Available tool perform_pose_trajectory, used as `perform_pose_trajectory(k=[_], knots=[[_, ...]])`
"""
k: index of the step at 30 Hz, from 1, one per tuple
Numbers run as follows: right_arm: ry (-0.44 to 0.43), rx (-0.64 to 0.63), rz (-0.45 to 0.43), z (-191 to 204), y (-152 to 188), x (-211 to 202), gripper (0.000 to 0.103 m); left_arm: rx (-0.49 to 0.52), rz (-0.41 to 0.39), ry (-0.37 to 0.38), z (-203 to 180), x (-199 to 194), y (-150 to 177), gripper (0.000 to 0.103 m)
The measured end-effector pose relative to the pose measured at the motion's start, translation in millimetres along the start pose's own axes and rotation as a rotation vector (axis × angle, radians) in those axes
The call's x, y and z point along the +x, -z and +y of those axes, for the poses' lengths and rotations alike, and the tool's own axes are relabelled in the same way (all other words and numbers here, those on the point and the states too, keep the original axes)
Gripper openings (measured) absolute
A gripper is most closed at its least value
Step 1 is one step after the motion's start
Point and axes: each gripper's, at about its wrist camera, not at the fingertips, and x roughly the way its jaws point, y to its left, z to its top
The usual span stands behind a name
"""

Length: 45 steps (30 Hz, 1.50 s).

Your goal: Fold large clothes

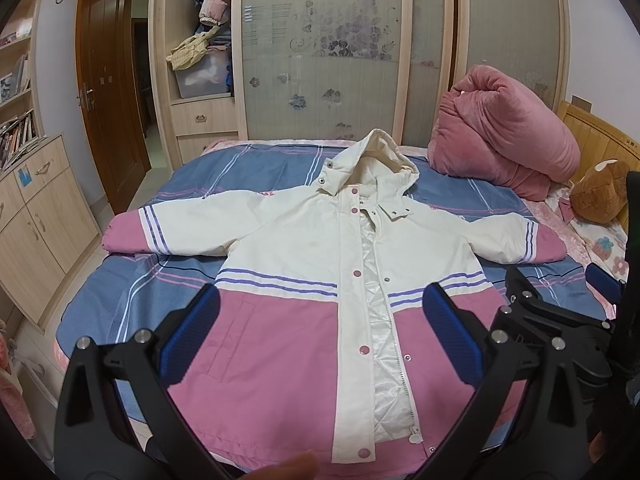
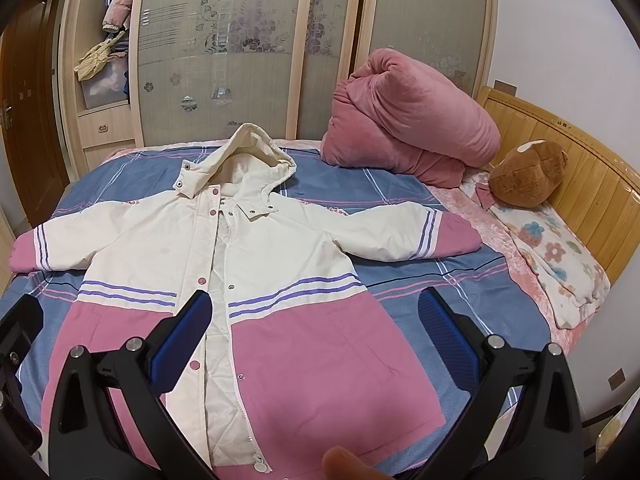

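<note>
A cream-and-pink hooded jacket (image 1: 304,272) lies flat, front up, sleeves spread, on the blue plaid bed (image 1: 248,168). The left gripper (image 1: 320,320) and right gripper (image 2: 316,320) hover above its near hem, jaws apart, holding nothing. A rolled pink quilt (image 2: 412,120) sits far right.

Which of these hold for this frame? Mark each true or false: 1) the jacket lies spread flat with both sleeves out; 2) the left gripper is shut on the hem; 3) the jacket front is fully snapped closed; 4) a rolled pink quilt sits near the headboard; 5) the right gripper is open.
1) True: the jacket lies flat on the bed, sleeves out.
2) False: the left gripper is open above the jacket, holding nothing.
3) False: the front is open, showing white lining.
4) True: the pink quilt sits by the headboard.
5) True: the right gripper is open.
</note>
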Motion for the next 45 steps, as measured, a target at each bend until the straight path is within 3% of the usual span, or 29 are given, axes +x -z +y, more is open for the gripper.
perform_pose_trajectory(k=[37, 45], knots=[[-0.003, 0.000, 0.010, 4, 5, 2, 0.102, -0.011, 0.025, -0.007, 8, 9, 1, 0.101], [0.017, 0.011, 0.024, -12, 5, 33, 0.102, -0.009, 0.036, -0.032, 5, 30, -5, 0.101]])
